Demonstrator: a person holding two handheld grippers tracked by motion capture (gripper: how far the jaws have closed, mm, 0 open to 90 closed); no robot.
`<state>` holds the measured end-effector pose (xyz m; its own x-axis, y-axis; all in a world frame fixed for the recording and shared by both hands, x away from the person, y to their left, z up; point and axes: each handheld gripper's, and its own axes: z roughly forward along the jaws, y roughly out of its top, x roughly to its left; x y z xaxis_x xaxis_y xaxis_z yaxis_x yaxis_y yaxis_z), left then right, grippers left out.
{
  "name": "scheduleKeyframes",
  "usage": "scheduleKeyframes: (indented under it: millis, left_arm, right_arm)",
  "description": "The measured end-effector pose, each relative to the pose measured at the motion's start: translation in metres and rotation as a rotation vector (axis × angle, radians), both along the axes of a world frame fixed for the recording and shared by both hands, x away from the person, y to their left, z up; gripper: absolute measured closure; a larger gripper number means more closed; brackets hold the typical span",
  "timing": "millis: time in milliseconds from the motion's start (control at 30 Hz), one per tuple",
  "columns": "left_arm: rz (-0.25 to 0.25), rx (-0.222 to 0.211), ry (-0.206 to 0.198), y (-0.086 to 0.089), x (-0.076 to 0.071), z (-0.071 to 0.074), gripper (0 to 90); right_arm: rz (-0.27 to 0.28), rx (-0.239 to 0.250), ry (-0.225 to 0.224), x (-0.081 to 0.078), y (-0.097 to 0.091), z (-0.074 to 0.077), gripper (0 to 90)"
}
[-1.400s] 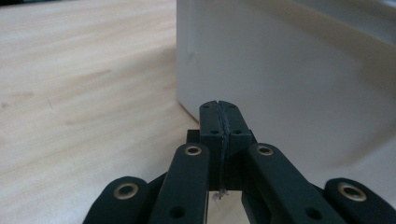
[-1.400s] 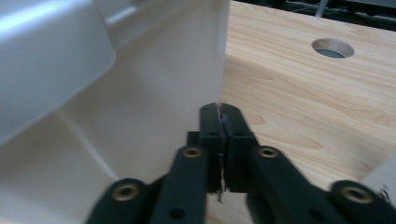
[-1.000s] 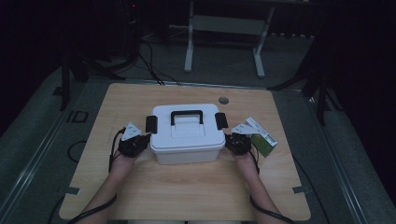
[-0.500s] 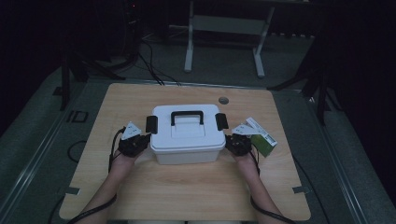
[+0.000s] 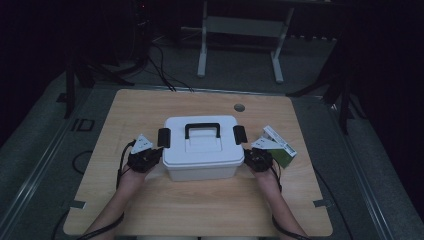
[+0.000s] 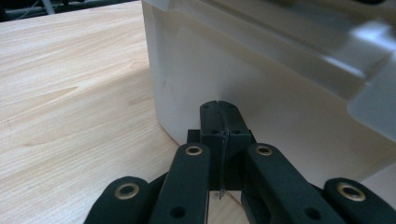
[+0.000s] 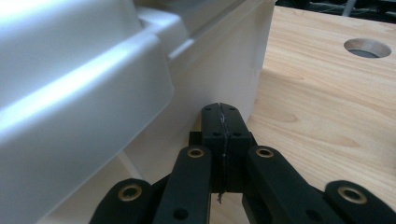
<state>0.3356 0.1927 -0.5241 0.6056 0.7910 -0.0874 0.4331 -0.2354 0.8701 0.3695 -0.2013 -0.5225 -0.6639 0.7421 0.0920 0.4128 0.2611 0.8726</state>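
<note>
A white plastic storage box (image 5: 202, 152) with a black carry handle (image 5: 202, 130) and black side latches stands in the middle of the wooden table (image 5: 200, 205). My left gripper (image 5: 156, 152) sits at the box's left side, jaws shut with nothing between them. In the left gripper view the closed tips (image 6: 219, 109) rest close against the box's white wall (image 6: 261, 88), low under the lid rim. My right gripper (image 5: 248, 156) mirrors it at the right side, also shut and holding nothing. Its tips (image 7: 220, 112) lie against the box wall (image 7: 219, 65) near a corner.
A green and white carton (image 5: 279, 146) lies on the table just right of my right hand. A round cable hole (image 5: 239, 107) is in the table behind the box. A metal stand (image 5: 240, 30) and cables are on the floor beyond the far edge.
</note>
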Motion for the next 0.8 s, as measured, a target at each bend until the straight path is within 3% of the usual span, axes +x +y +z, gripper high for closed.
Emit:
scheduleKeyframes:
  millis: [800]
  left_arm:
    - [-0.057,0.005,0.037,-0.017,-0.042,0.004,90.0]
  right_arm:
    - [0.015,0.018,0.008,-0.055,-0.024,-0.001,90.0]
